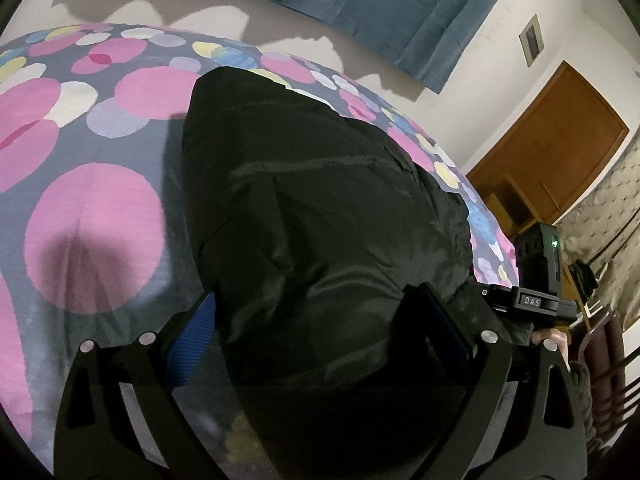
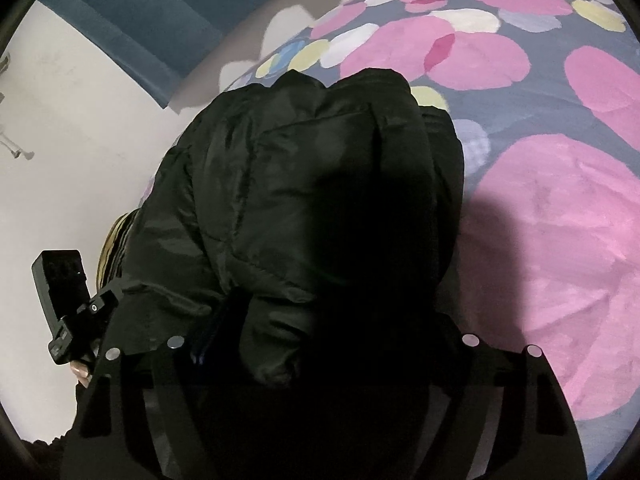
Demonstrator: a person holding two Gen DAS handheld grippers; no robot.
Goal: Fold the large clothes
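A black puffy jacket [image 1: 312, 184] lies in a folded heap on a bed covered by a grey bedspread with pink circles [image 1: 92, 232]. My left gripper [image 1: 314, 300] stands wide, its blue pad [image 1: 192, 344] and the opposite finger [image 1: 440, 320] pressed against the near bulk of the jacket. In the right wrist view the jacket [image 2: 312, 184] fills the gap of my right gripper [image 2: 336, 312]. Deep shadow hides whether its pads press on the cloth. Each view shows the other gripper's body at its side [image 1: 536, 276] [image 2: 60, 300], close to the jacket's edge.
The bedspread [image 2: 552, 220] stretches beyond the jacket. A blue curtain [image 1: 380, 4] hangs behind the bed, with a brown wooden door [image 1: 560, 140] on the white wall. A dark chair [image 1: 608, 360] stands by the bed. A person's hand [image 1: 556, 340] holds the right gripper.
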